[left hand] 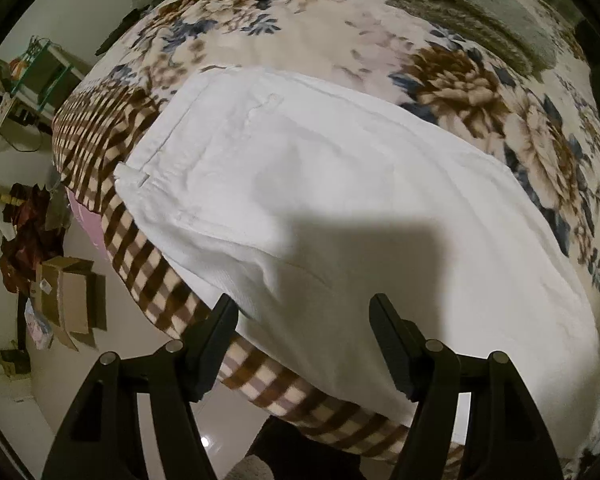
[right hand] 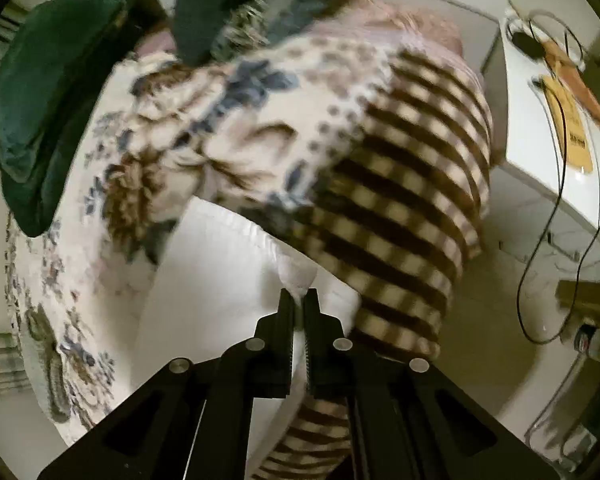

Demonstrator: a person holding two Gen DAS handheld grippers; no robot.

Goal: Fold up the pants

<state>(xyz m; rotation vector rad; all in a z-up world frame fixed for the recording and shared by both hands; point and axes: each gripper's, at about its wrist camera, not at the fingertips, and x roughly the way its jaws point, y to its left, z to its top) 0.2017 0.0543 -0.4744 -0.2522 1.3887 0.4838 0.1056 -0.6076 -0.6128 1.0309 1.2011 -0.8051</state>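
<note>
On the bed: white pants lie flat on a floral blanket, near its brown-and-cream checked border.
Pants, long axis: in the left wrist view it runs from the waistband at upper left, with a belt loop and pocket seam showing, down toward the lower right edge.
Pants, far end: in the right wrist view a bunched white edge rises into the closed fingers, the rest spreading flat below and to the left.
Right gripper: closed tight, pinching a fold of the white cloth between its pads.
Left gripper: jaws spread apart above the pants, nothing between them; its shadow falls on the cloth.
Containers: an open cardboard box sits on the floor beside the bed; its contents cannot be told.
Beside the pants: a grey-green towel lies farther up the blanket.
Further out: dark green cushions at the bed's edge, and a white cabinet with black cables across it.
</note>
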